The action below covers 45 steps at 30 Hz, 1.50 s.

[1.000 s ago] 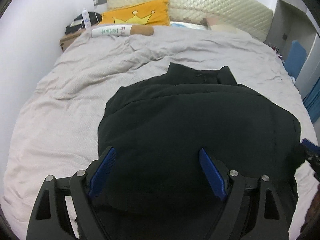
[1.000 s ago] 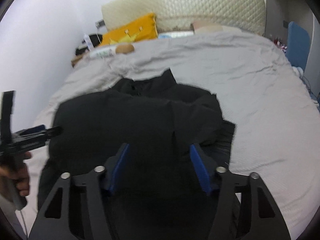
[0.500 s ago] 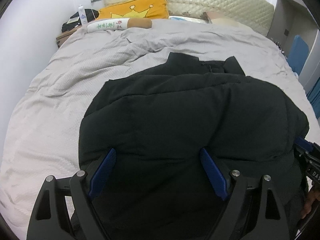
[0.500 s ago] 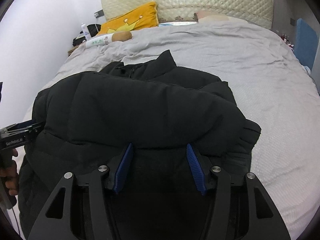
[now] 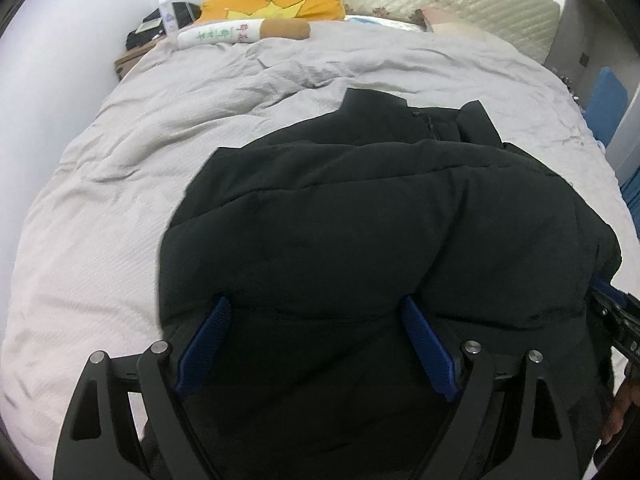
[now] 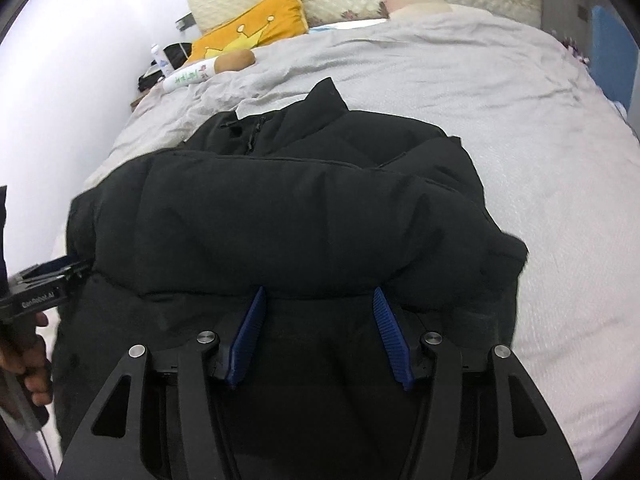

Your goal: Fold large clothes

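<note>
Between the blue pads of my left hand-held gripper (image 5: 316, 344), low in the left wrist frame, sits the near fold of the black puffer jacket (image 5: 360, 216); the jaws stand wide and I cannot tell whether they pinch cloth. My right hand-held gripper (image 6: 320, 336) stands about half open at the same folded edge, its grip equally unclear. I judge the jacket soft, bulky, springy and a little slick, so it should be taken deep at a seam or hem. It fills mid-frame in both views, collar toward the top, lying on the grey bed (image 5: 120, 184).
</note>
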{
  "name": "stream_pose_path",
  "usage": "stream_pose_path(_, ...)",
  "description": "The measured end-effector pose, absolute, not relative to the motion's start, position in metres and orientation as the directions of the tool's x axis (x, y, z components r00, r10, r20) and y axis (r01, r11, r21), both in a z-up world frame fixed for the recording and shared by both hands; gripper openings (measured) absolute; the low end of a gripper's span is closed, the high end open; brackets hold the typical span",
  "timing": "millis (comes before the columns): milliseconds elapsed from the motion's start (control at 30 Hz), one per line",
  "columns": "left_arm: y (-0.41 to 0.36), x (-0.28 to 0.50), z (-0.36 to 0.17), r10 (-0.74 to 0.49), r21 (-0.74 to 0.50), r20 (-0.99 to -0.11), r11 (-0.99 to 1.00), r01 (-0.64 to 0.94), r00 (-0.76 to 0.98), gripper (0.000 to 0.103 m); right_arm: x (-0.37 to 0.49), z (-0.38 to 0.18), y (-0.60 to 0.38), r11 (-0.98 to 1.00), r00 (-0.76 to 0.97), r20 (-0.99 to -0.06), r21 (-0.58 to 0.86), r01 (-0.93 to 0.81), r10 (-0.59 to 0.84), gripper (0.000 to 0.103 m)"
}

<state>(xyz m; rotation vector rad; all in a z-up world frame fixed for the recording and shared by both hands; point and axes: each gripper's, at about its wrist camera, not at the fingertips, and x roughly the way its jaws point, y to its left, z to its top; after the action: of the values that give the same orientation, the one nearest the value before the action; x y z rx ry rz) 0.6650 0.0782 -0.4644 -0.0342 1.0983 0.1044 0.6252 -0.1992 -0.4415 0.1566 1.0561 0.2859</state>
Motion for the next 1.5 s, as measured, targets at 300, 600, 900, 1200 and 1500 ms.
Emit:
stream_pose_path(300,0.078,0.603,-0.37,0.046,-0.044,-0.852,0.986,-0.159,0.521,0.088,0.565,-0.332,-0.208,0.945,0.549,-0.769,0.247,-0.216,0.326,0.054)
stream_pose_path(600,0.061,0.519,-0.279,-0.015,-0.105,-0.813,0.987,-0.121,0.582,0.088,0.485,-0.237,-0.219,0.951,0.644,-0.7,0.224,-0.211,0.308,0.055)
stream_pose_path(900,0.053,0.423,-0.226,-0.034,-0.145,-0.776,0.981,-0.126,0.63,0.088,0.41,-0.197,-0.234,0.95,0.678,-0.666,0.24,-0.199,0.311,0.055)
stream_pose_path(1200,0.052,0.329,-0.205,-0.001,-0.186,-0.749,0.96,-0.209,0.663,0.088,0.337,-0.188,-0.255,0.94,0.653,-0.676,0.224,-0.257,0.34,0.055)
stream_pose_path(1500,0.092,0.265,-0.231,-0.052,-0.231,-0.767,0.952,-0.2,0.64,0.088,0.283,-0.218,-0.269,0.95,0.621,-0.719,0.252,-0.185,0.312,0.055)
